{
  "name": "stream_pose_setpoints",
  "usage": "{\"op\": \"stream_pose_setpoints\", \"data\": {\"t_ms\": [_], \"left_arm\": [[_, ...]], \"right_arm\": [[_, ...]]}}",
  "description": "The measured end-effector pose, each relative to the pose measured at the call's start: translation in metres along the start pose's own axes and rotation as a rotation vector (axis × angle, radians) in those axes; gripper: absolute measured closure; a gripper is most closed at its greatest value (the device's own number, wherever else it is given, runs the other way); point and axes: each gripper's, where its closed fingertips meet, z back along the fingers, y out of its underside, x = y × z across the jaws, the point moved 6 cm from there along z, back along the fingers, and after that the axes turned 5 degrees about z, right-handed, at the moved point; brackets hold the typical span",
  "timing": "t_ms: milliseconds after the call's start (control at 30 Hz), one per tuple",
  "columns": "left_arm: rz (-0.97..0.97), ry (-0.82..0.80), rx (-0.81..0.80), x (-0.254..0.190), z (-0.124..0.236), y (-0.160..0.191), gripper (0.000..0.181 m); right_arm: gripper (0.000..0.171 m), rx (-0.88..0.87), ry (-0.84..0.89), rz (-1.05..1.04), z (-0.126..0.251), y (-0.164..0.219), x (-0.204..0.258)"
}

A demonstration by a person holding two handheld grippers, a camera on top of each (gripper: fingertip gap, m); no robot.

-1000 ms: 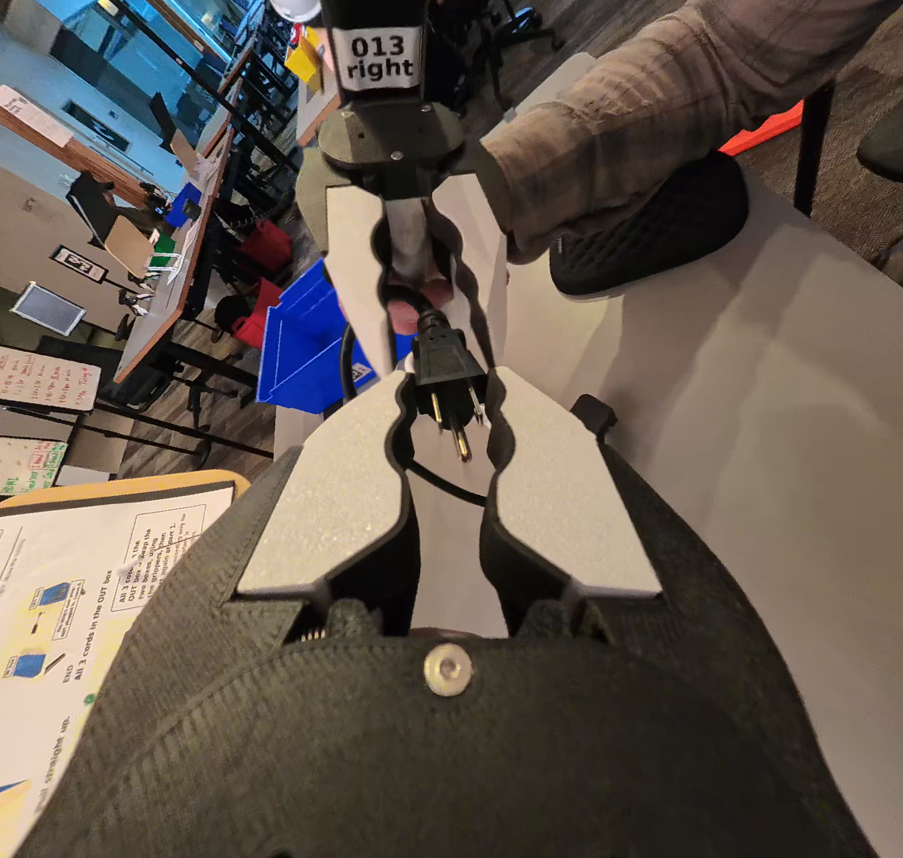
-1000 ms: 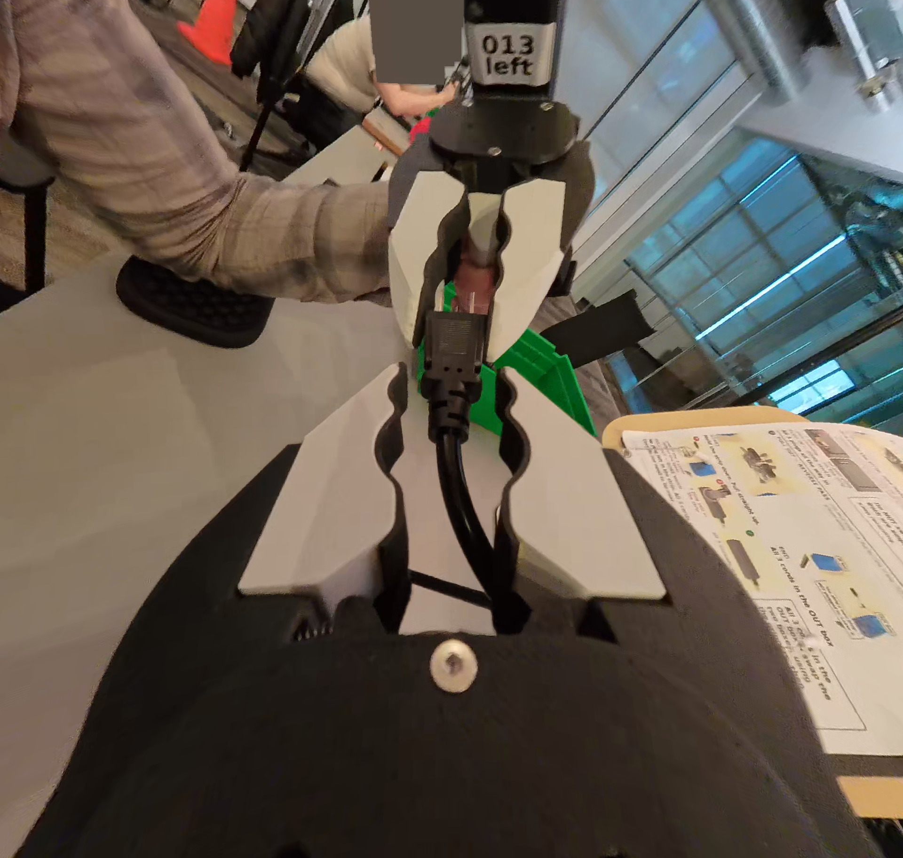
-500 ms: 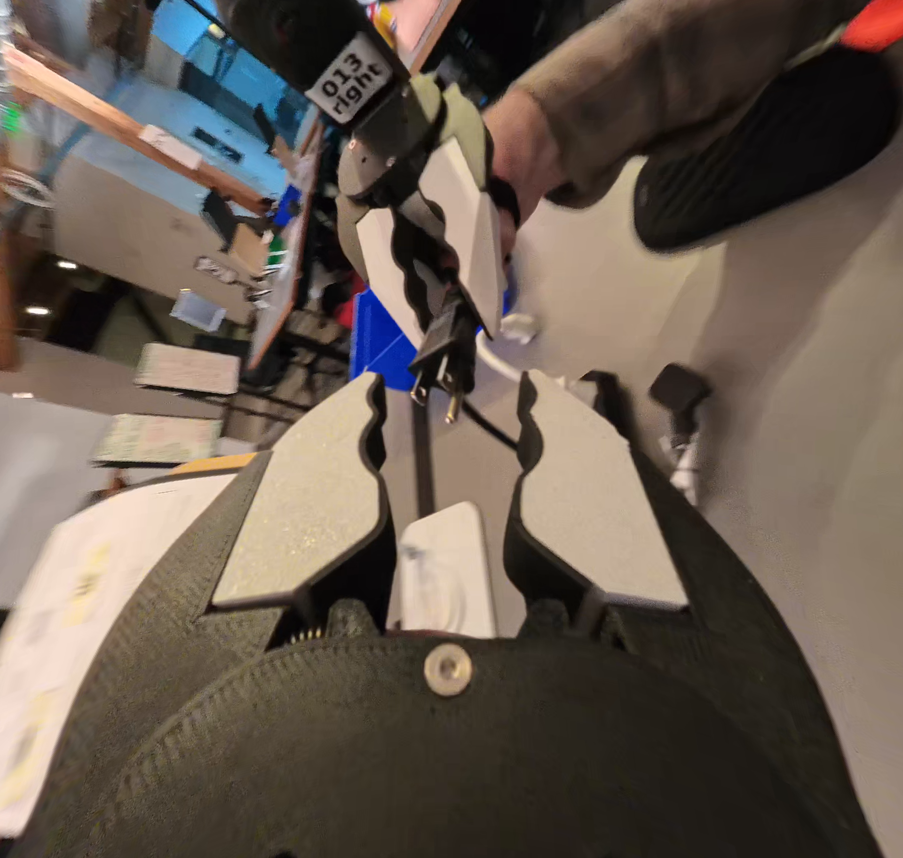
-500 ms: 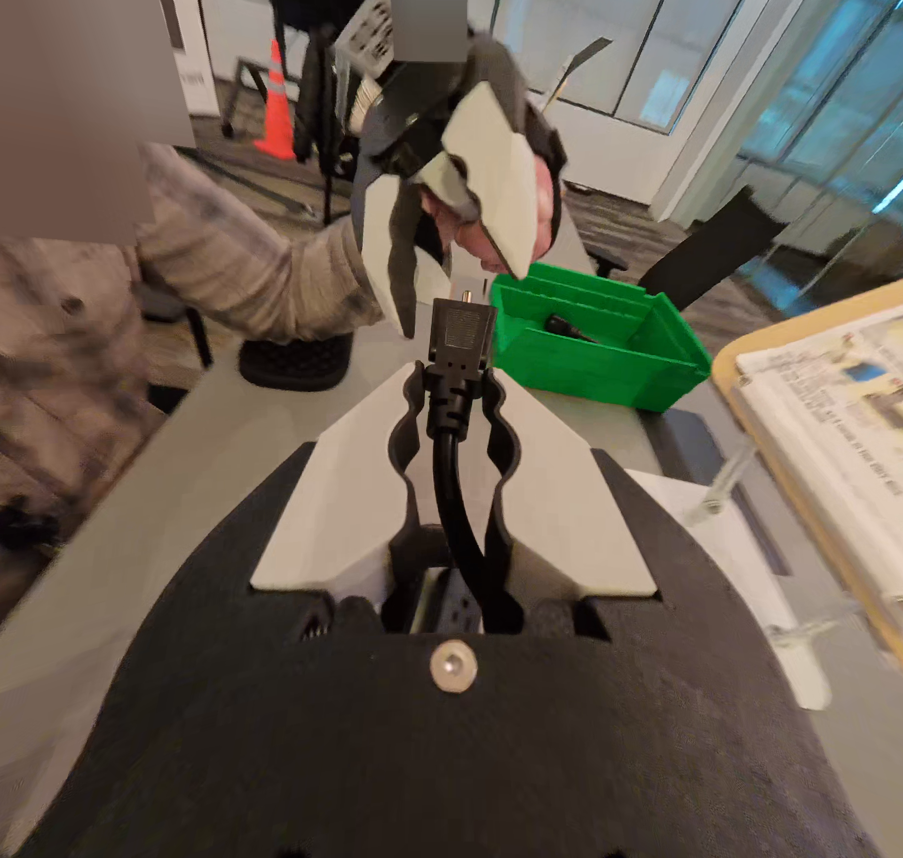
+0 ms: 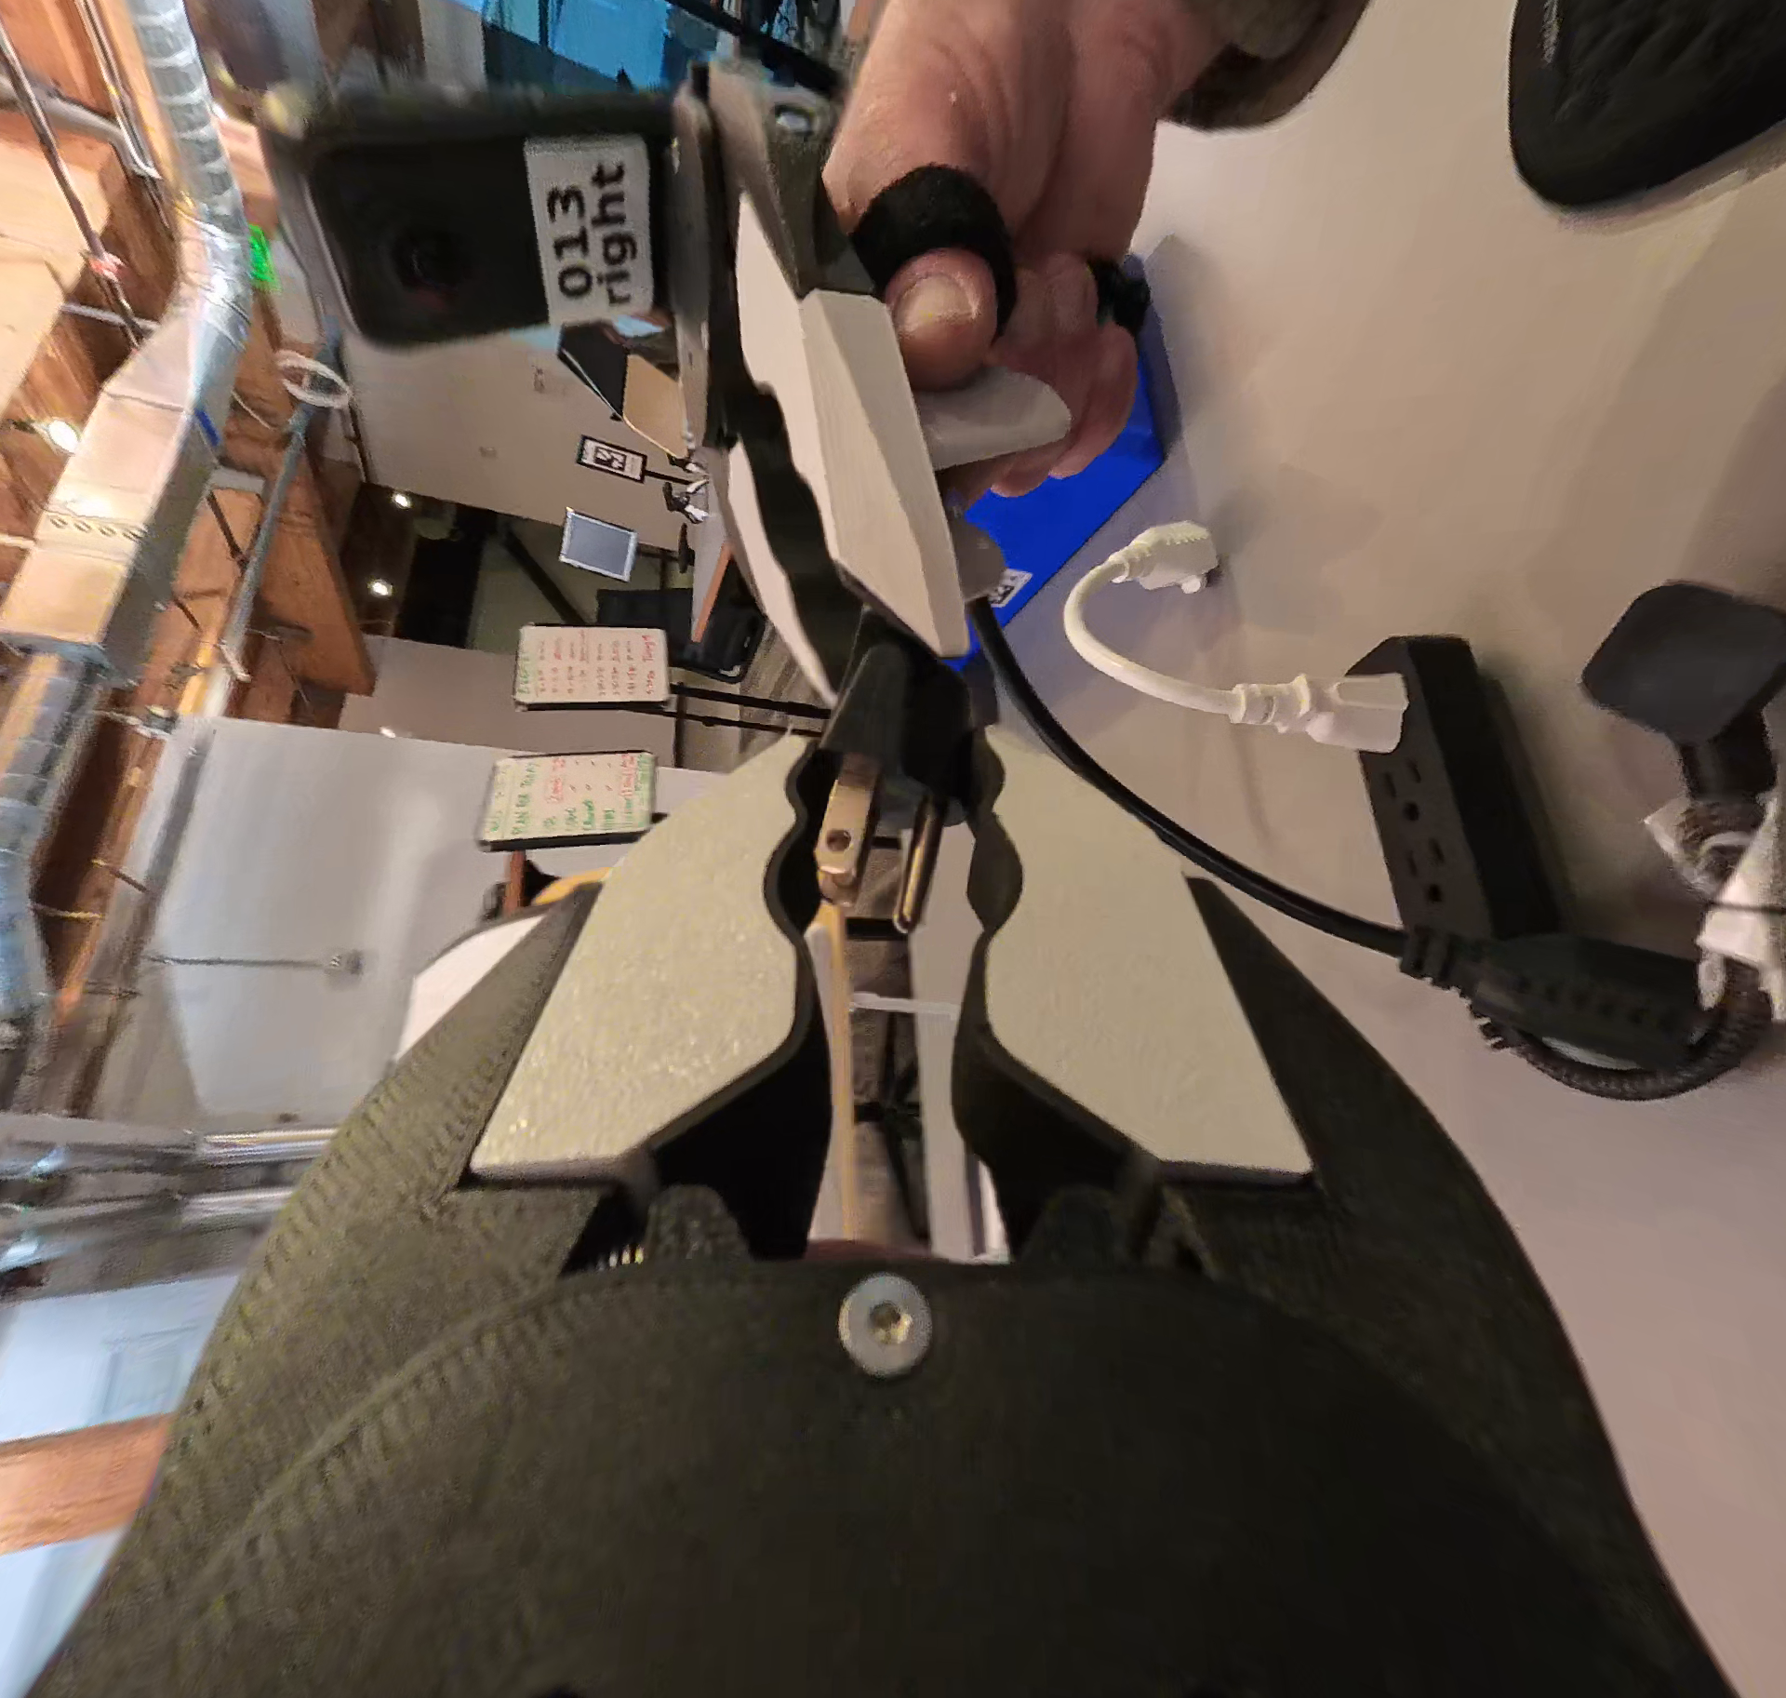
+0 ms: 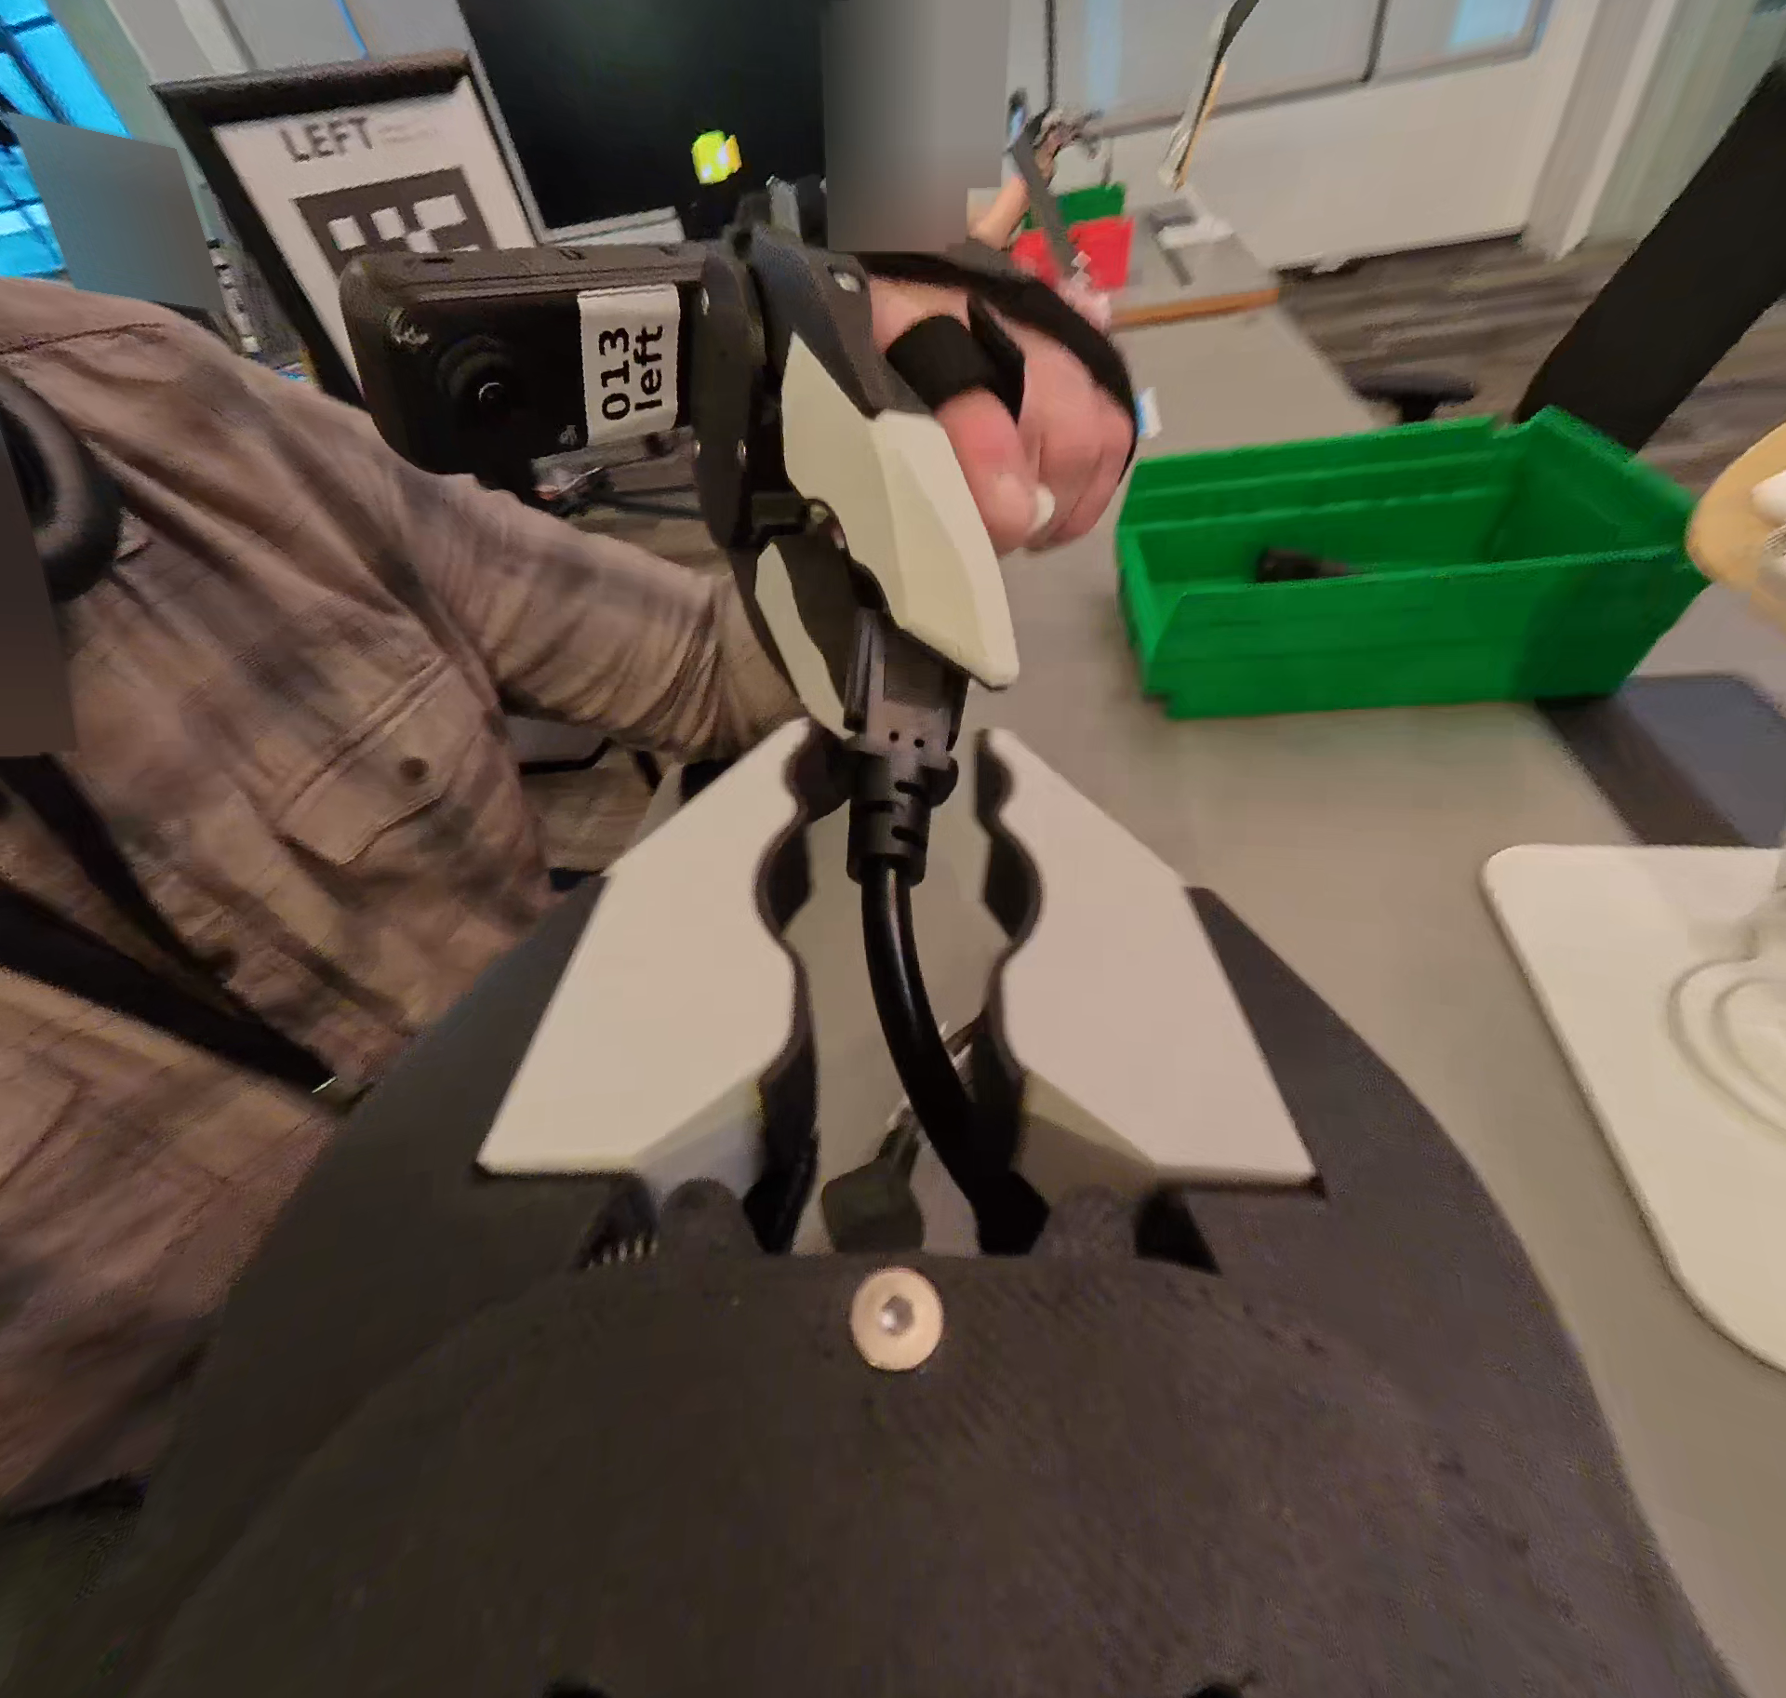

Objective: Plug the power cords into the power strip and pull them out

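A black three-prong plug [image 5: 889, 695] hangs in the air between both grippers. My right gripper [image 6: 894, 753] is shut on the plug's rear and neck, and the black cord [image 6: 908, 975] runs back between its fingers. My left gripper [image 5: 889, 772] is closed around the plug's front, with the prongs lying between its fingertips. The plug body [image 6: 904, 714] also shows in the right wrist view, between the left gripper's white fingers [image 6: 899, 540]. The black power strip [image 5: 1440, 782] lies on the grey table to the right, with a white cord [image 5: 1343, 704] plugged into its end.
A blue bin [image 5: 1073, 511] stands behind the right hand and a green bin [image 6: 1392, 559] at the table's far side. A black round pad [image 5: 1662, 37], a black clamp [image 5: 1701, 675] and a white stand base [image 6: 1643, 1023] are on the table. A person's sleeve [image 6: 290, 685] fills the left. Both grippers' tips are close together, under 4 cm apart.
The left gripper let go of the plug and opened, the right gripper rolled about a quarter turn with it, and the left fingers have narrowed around the prongs again.
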Motion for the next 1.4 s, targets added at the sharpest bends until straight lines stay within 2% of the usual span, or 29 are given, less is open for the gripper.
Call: {"op": "stream_pose_setpoints", "data": {"t_ms": [33,67,167,433,533,700,800,933,1000,1100,1200,1400], "left_arm": [[0.051,0.014,-0.014,0.002,0.000,0.002,0.155],[0.094,0.013,-0.025,0.006,0.000,0.005,0.155],[0.227,0.030,-0.056,0.017,0.002,0.017,0.155],[0.566,0.035,-0.114,0.051,0.023,0.053,0.155],[0.727,0.100,-0.179,0.057,0.027,0.061,0.155],[0.975,0.289,-0.347,0.056,0.021,0.064,0.155],[1.104,0.396,-0.427,0.052,0.012,0.070,0.155],[1.199,0.542,-0.462,0.039,-0.003,0.081,0.155],[1.228,0.590,-0.456,0.032,-0.010,0.083,0.155],[1.225,0.636,-0.439,0.024,-0.018,0.079,0.155],[1.207,0.683,-0.423,0.014,-0.026,0.073,0.155],[1.209,0.768,-0.438,0.004,-0.032,0.073,0.155]], "right_arm": [[0.124,-0.015,0.033,0.037,0.001,-0.004,-0.001],[0.113,-0.019,0.072,0.082,0.002,-0.007,-0.002],[0.102,-0.004,0.205,0.257,0.005,-0.016,-0.004],[0.103,0.171,0.614,0.852,0.018,-0.033,-0.005],[0.111,0.268,0.689,1.132,0.010,-0.038,-0.001],[0.114,0.437,0.717,1.387,-0.007,-0.046,-0.007],[0.113,0.482,0.676,1.478,-0.019,-0.044,-0.010],[0.116,0.717,0.601,1.628,-0.031,-0.026,-0.018],[0.117,0.779,0.572,1.645,-0.034,-0.021,-0.021],[0.119,0.775,0.515,1.628,-0.037,-0.015,-0.023],[0.134,0.851,0.462,1.575,-0.038,-0.002,-0.031],[0.138,0.780,0.429,1.554,-0.037,0.010,-0.029]]}}
